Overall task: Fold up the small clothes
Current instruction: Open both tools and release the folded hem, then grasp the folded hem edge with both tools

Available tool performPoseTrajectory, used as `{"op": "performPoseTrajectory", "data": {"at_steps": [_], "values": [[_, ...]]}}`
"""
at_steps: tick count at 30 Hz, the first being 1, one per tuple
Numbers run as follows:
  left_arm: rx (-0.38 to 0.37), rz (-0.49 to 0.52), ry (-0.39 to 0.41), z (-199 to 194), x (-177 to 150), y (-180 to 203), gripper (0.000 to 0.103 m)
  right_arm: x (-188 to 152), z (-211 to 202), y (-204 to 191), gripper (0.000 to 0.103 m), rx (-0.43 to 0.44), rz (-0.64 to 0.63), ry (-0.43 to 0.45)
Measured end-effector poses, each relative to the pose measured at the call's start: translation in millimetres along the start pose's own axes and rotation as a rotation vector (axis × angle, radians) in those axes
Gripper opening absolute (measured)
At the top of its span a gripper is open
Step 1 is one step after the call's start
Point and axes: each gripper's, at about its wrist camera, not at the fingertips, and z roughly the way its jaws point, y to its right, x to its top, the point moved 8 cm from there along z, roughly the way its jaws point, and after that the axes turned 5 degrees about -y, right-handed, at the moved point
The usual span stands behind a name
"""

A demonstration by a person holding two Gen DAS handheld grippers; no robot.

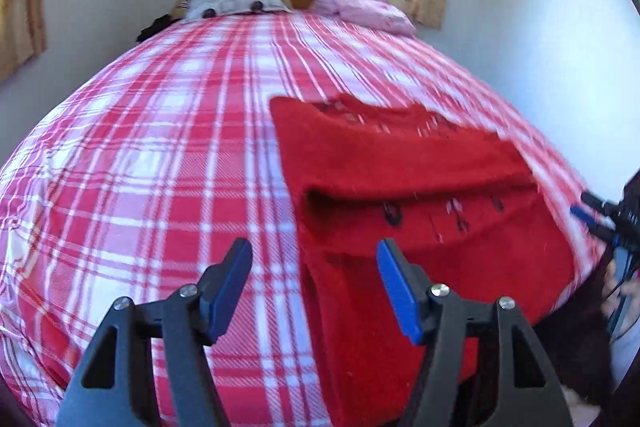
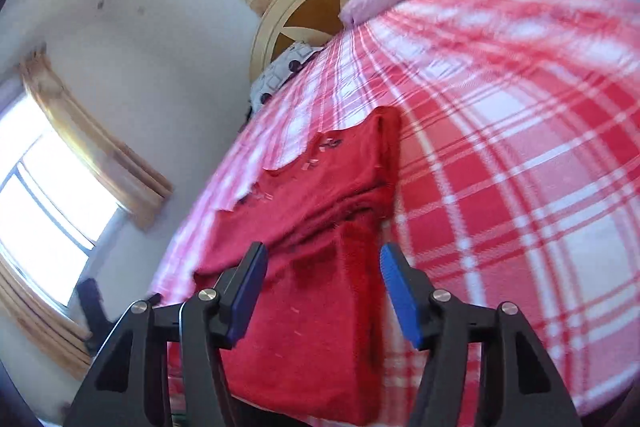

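Both hand-held grippers, left (image 1: pixel 314 287) and right (image 2: pixel 324 291), are hanging open, empty, over the partly folded garment (image 1: pixel 400 167) lying on the bed (image 1: pixel 160 147); more folds are likely remaining.

We hold two matching tools. Our left hand-held gripper (image 1: pixel 314 287) has matte black angular arms with triangular cut-outs, round silver screw heads at the pivots, and flat blue pads (image 1: pixel 398 291) lining its fingers. Our right hand-held gripper (image 2: pixel 322 291) shows the same build.
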Motion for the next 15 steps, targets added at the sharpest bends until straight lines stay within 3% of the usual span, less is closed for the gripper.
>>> {"op": "performPoseTrajectory", "data": {"at_steps": [4, 8, 11, 15], "values": [[0.0, -0.016, -0.053, 20, -15, 9, 0.068, -20, 5, -9, 0.06, -0.11, -0.152, -0.034], [-0.004, -0.027, -0.037, 18, -19, 19, 0.068, -27, 19, -13, 0.06, -0.221, -0.288, -0.07], [0.035, 0.016, -0.009, 16, -18, 26, 0.068, -22, 33, -10, 0.06, -0.245, -0.324, -0.086], [-0.009, -0.021, -0.013, 18, -20, 27, 0.068, -12, 52, -5, 0.06, -0.237, -0.31, -0.102]]}}
